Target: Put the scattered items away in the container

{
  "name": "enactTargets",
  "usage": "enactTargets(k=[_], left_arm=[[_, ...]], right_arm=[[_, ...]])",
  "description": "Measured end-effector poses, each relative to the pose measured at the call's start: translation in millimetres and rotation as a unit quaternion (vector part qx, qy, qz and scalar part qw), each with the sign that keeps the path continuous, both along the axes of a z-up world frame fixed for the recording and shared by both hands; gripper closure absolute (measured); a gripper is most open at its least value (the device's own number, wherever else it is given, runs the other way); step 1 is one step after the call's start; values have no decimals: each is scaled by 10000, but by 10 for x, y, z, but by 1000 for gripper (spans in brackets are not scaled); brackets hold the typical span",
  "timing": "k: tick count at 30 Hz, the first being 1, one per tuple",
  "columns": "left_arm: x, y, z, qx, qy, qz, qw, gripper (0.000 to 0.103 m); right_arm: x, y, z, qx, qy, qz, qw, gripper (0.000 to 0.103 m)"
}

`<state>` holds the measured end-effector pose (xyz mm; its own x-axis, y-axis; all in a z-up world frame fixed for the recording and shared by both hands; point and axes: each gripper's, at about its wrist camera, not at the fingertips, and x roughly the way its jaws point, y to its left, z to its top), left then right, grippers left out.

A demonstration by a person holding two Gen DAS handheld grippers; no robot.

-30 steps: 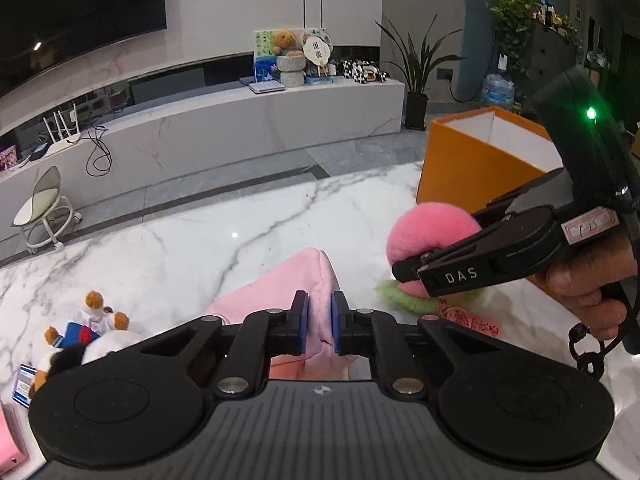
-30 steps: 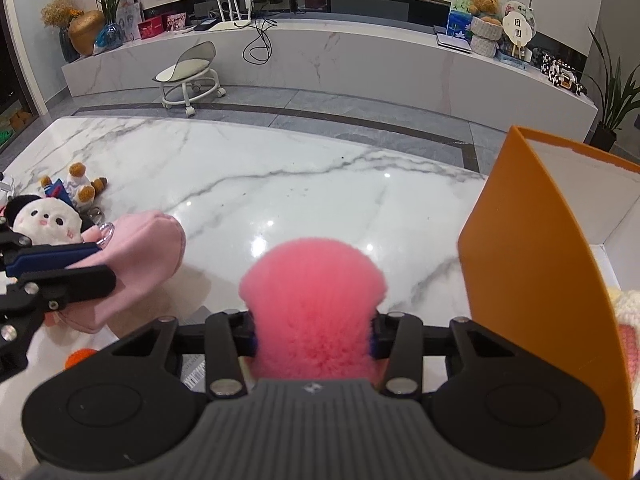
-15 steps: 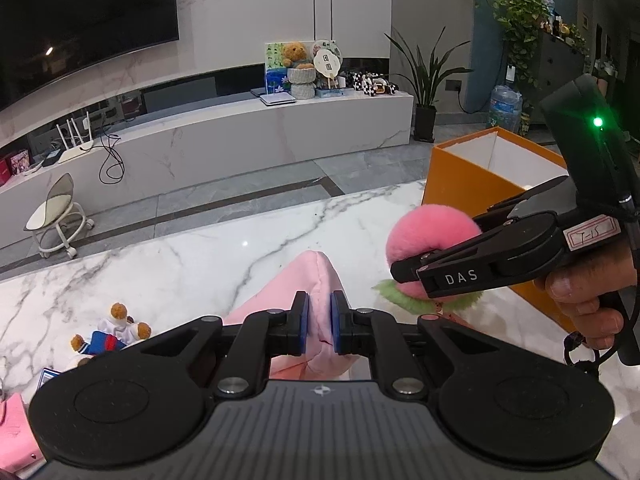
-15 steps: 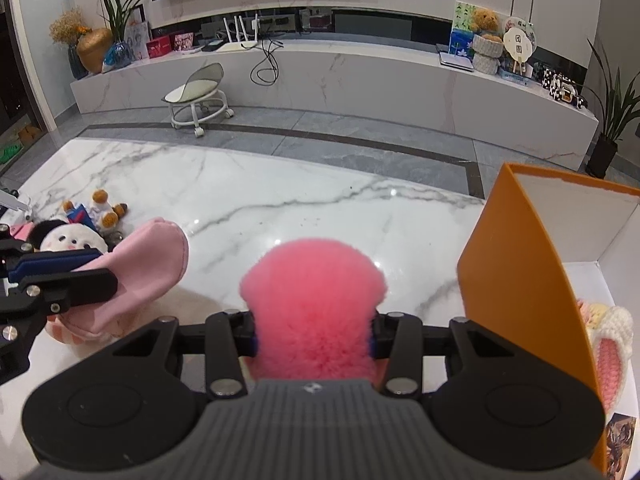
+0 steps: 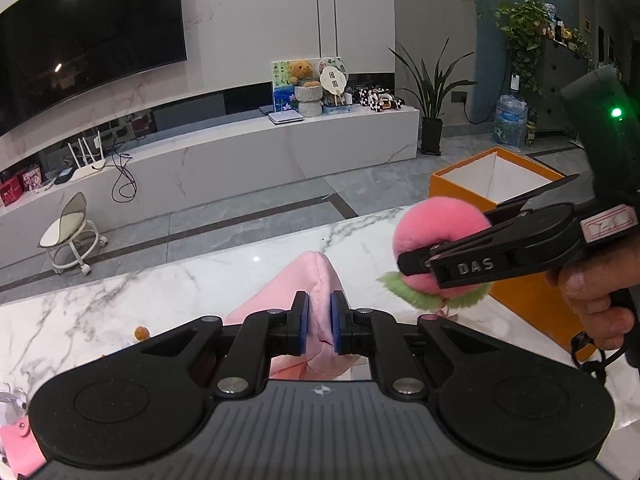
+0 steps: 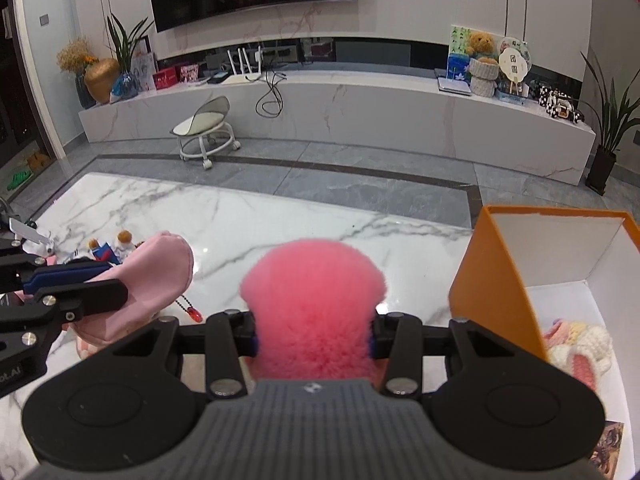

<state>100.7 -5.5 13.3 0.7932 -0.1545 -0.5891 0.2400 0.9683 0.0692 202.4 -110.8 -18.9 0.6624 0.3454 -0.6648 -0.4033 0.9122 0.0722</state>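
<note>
My right gripper [image 6: 314, 338] is clamped on a fluffy pink pom-pom [image 6: 314, 300], held above the marble table [image 6: 248, 224]. Just right of my fingers: orange box [image 6: 494, 280], open top, w/ a crocheted cream-pink toy [image 6: 580, 350] inside. Left of my fingers, left gripper [image 6: 80, 286] pinches a pink pouch [image 6: 154, 276]; small plush toys [image 6: 108, 246] sit beyond it.

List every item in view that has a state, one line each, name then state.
Left tongs: shut on the pink pouch, held off the table.
Right tongs: shut on the pink fluffy peach.
Pink pouch: gripped, lifted.
Pink fluffy peach: gripped, not yet in the box.
Orange box: open-topped, upright, a knitted toy inside.
</note>
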Motion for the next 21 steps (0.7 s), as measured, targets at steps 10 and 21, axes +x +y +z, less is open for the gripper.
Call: enactTargets(k=[10, 21], left_arm=[[-48, -79, 249, 92, -216, -34, 9997, 90], [-21, -427, 644, 84, -548, -211, 9982, 90]], right_arm=[[-161, -384, 339, 321, -268, -257, 9988, 57], [-371, -776, 696, 735, -589, -493, 9943, 57]])
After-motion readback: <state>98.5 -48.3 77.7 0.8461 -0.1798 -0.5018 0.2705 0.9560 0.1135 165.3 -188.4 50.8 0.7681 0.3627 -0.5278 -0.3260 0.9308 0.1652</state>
